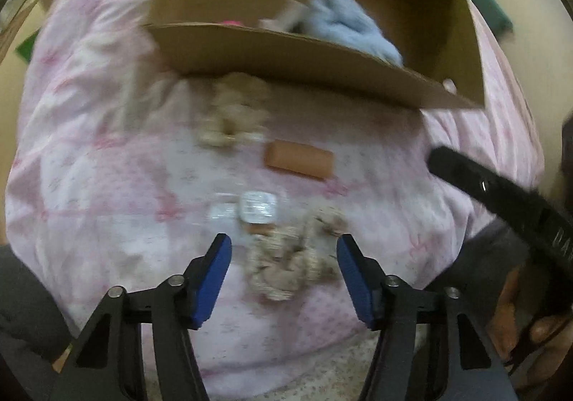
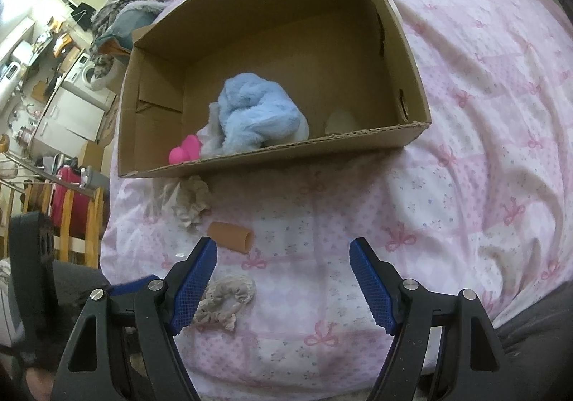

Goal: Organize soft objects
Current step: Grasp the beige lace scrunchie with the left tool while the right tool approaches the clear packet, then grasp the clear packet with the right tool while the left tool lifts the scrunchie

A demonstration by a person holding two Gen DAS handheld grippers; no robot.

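On the bed: a pink quilt (image 2: 465, 114) with a bow print covers everything, and all the loose things lie on it.
Cardboard box: the open box (image 2: 272, 159) sits on the far part of the quilt, its near wall facing both cameras.
Inside the box: a fluffy blue plush (image 2: 258, 118) lies near the near wall, with a bright pink toy (image 2: 184, 152) at its left and a pale rounded thing toward the right corner, too hidden to name.
Far scrunchie: a beige scrunchie (image 2: 188, 202) lies on the quilt just outside the box's near wall, toward its left end.
Tube: a tan tube (image 2: 231, 238) lies on its side between the far scrunchie and the near one.
Near scrunchie: a second beige scrunchie (image 1: 290, 261) lies near the left gripper, ahead of the gap between its fingers and not touched by them.
Clear packet: a small see-through packet (image 1: 258, 209) rests just beyond the near scrunchie.
Left gripper: the left gripper (image 1: 284, 247) hangs over the quilt with its blue fingers (image 1: 211, 279) wide apart and nothing between them.
Right gripper: the right gripper (image 2: 283, 250) points at the box, blue fingers (image 2: 372, 290) spread wide and empty; the near scrunchie lies by its left finger.
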